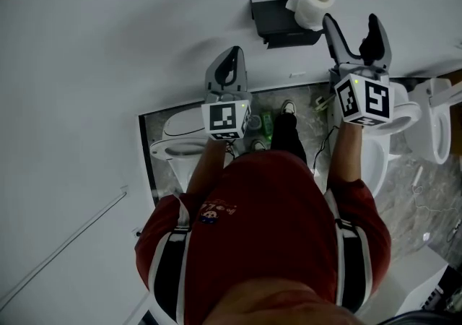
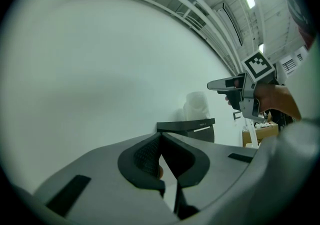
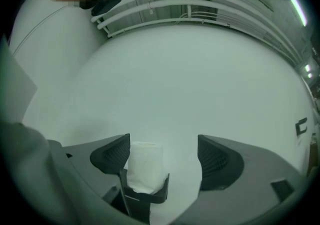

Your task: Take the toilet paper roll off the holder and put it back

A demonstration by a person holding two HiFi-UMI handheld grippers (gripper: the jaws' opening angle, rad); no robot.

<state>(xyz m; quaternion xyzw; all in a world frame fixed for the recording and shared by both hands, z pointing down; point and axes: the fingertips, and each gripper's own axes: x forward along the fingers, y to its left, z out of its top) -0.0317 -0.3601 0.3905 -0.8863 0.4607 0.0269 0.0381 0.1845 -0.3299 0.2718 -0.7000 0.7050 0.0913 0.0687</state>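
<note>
So the right claw (image 1: 351,26) is spread wide, gripping nothing, with the toilet paper roll (image 1: 315,3) on its holder (image 1: 278,20) at 11 o'clock. The left claw (image 1: 232,56) is pinched together.

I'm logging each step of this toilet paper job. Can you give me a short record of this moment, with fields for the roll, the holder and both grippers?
toilet paper roll: white, standing upright in the holder
holder: black, fixed to the white wall
right gripper: jaws wide apart, close to the roll; the roll sits beside one jaw and is not clamped
left gripper: jaws together, nothing held, off to the side of the holder
task state: roll on the holder, neither gripper holding it
</note>
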